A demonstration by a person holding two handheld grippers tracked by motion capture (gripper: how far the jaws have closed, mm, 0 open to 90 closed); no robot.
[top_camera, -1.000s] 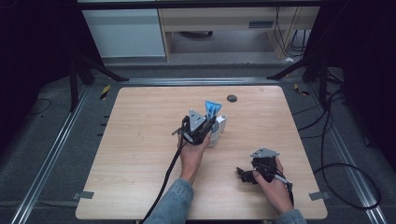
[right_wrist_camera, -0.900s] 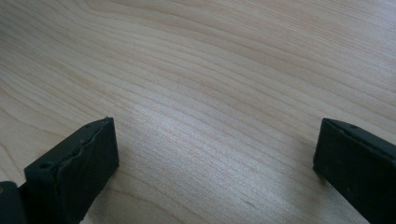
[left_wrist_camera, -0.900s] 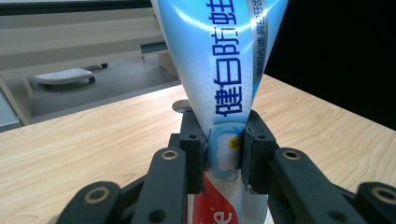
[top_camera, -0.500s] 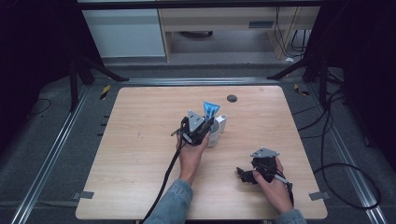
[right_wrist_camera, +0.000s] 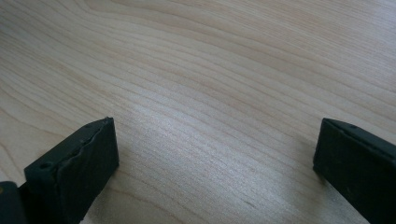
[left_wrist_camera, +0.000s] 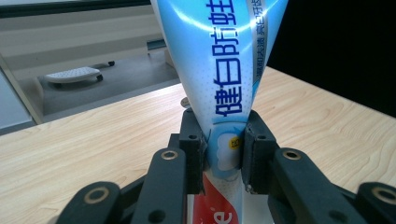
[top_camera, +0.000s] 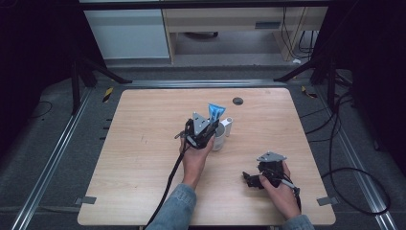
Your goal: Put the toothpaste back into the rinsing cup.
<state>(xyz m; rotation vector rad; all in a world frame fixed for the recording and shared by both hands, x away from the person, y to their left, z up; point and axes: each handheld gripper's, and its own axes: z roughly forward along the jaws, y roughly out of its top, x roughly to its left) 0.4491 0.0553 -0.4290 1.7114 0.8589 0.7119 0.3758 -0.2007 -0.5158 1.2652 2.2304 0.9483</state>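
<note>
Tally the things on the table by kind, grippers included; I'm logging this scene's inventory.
Grippers: 2, left gripper, right gripper
Toothpaste tube: 1, clamped in the left jaws
White cup: 1
Small white cylinder: 1
Dark round disc: 1
Total: 6

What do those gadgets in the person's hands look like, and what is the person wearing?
Each tool, left and right, is black, with two blocky jaws, round screw holes, a grey three-cornered plate on top and a trailing black cable. The person wears blue denim sleeves.
</note>
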